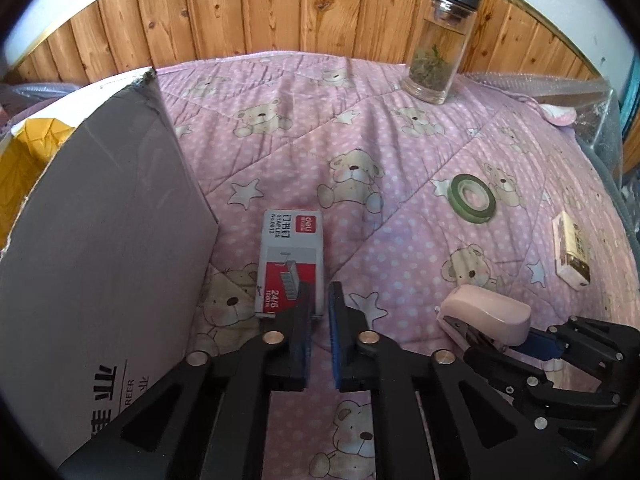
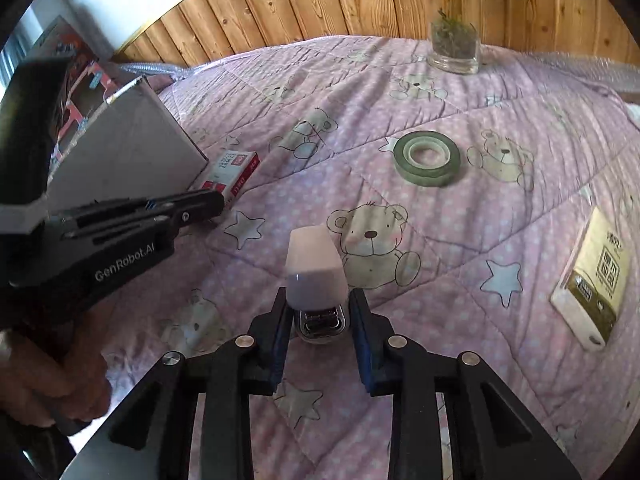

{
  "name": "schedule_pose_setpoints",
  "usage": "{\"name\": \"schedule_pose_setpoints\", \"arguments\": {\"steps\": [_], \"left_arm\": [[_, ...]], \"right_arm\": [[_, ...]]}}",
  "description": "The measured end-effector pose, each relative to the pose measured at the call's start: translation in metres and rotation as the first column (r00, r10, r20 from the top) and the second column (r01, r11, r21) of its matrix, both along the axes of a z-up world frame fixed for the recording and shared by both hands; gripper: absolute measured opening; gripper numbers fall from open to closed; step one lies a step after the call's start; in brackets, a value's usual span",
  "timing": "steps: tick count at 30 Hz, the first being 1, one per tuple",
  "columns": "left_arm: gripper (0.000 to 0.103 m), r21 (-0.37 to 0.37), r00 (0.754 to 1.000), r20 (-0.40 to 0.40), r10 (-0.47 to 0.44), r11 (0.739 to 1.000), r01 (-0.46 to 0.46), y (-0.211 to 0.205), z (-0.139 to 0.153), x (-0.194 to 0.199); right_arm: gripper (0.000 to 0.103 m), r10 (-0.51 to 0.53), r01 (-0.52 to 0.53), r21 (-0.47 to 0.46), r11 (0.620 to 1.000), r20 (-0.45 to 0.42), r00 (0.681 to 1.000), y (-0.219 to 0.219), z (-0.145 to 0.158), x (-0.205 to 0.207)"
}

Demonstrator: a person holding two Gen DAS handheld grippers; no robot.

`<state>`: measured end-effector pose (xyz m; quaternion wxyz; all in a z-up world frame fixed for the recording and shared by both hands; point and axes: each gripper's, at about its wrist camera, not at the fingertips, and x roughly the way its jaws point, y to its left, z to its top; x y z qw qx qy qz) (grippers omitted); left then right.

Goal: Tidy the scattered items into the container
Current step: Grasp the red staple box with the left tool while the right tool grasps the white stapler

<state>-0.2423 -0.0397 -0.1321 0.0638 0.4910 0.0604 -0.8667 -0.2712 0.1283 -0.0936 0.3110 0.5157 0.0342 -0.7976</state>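
Left wrist view, left to right: the tall grey cardboard box (image 1: pixel 104 216), the container, stands at the left edge of the pink bear-print quilt (image 1: pixel 360 128) on the bed. Just right of the box lies the small red-and-white staple carton (image 1: pixel 289 260). The left claw (image 1: pixel 320 308) hangs over the carton's near right corner, jaws part open; one pad overlaps the carton, nothing gripped. To do this well, I judge the claw should shift toward the box until both pads straddle the carton's long sides before it closes.

Further right of the box, the pink plastic stapler (image 1: pixel 486 312) sits between the right claw's (image 2: pixel 318 312) blue pads, which hug its sides; it looks held, lifted slightly. Carry it level over the box rim.

Well right of the box lie the green tape roll (image 1: pixel 474 198) and a cream packet (image 1: pixel 572 254); a glass jar (image 1: pixel 438 44) stands far behind.
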Motion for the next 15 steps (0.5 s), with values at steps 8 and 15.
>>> {"name": "schedule_pose_setpoints", "arguments": {"steps": [8, 15], "left_arm": [[0.058, -0.042, 0.999, 0.006, 0.042, 0.998, -0.042, 0.0, -0.023, -0.028], [0.038, 0.092, 1.0, -0.006, 0.022, 0.995, -0.022, -0.002, -0.007, -0.002]], "right_arm": [[0.031, -0.035, 0.035, -0.027, 0.999, -0.016, 0.999, 0.002, -0.003, -0.002], [0.018, -0.043, 0.044, -0.034, 0.998, 0.018, 0.999, 0.004, 0.003, -0.005]]}}
